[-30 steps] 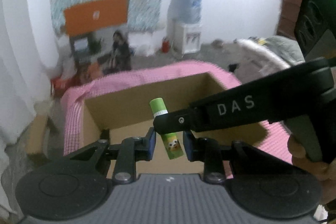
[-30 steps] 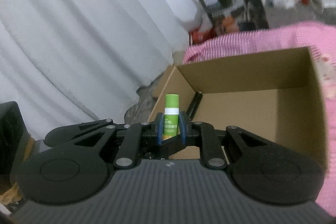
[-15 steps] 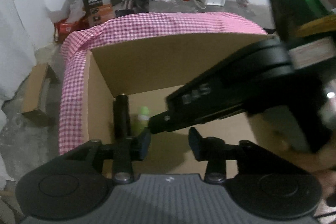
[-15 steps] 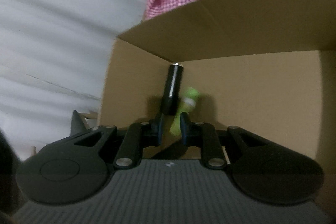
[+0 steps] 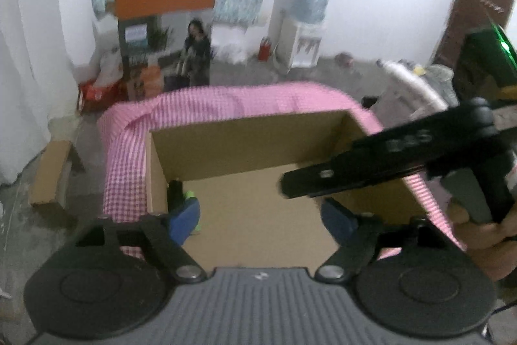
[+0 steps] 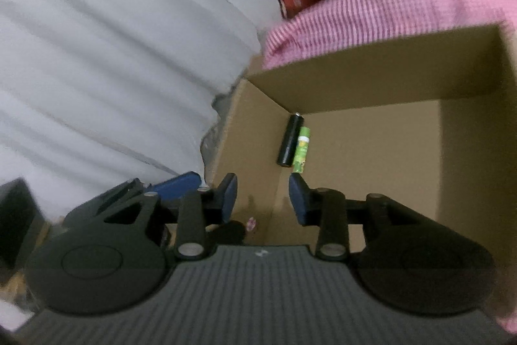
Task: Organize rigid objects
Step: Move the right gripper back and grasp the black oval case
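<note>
Moved: the green tube (image 6: pixel 301 149), pinched upright in the right claw a second ago, now lies on the box (image 6: pixel 371 147) floor; both claws are drawn back and spread.
Tube: flat in the far left corner, touching a black cylinder (image 6: pixel 290 139) on its left; long axes parallel, green cap toward the far wall.
Right claw (image 6: pixel 263 199): pads wide apart, empty, above the box's near left edge.
Left claw (image 5: pixel 260 219): wide apart, empty, over the box; its left pad (image 5: pixel 184 219) hides most of the tube.
Box: sits on a pink checked cloth (image 5: pixel 226 104).
</note>
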`<state>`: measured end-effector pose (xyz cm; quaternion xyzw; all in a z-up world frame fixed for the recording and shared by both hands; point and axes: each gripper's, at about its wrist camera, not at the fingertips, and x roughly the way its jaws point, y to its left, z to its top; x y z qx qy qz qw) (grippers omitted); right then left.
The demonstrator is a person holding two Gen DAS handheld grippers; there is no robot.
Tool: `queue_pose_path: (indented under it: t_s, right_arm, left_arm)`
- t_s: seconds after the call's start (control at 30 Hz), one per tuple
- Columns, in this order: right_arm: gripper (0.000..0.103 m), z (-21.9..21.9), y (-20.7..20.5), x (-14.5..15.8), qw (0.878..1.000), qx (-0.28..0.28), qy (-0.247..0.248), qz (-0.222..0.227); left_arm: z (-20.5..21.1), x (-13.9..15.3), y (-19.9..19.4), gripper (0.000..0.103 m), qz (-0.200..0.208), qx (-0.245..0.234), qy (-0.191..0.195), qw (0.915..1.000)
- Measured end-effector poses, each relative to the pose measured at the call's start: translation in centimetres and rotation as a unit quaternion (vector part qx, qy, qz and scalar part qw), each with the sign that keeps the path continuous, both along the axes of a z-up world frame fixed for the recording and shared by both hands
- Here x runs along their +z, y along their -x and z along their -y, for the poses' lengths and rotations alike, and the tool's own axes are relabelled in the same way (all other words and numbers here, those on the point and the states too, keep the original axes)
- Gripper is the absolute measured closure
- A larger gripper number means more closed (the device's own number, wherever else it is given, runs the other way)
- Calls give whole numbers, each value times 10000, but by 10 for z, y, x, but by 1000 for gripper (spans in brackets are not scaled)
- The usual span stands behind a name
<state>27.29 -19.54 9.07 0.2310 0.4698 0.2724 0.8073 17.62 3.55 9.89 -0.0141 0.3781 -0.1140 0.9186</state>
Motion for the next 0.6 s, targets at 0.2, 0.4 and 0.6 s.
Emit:
queue_pose_path:
  t_s: [0.2, 0.4, 0.6]
  right_arm:
    - [62, 38, 90, 31, 9956, -231, 84, 903]
    - [62, 63, 171, 2, 9918, -495, 413, 1101]
    - [62, 69, 201, -57, 9890, -913, 797, 854]
  left_arm:
    - [15, 11, 70, 9, 397, -356, 51, 9986]
    - [31, -23, 115, 9, 257, -653, 194, 9973]
    - [71, -73, 130, 9, -18, -1100, 21, 9939]
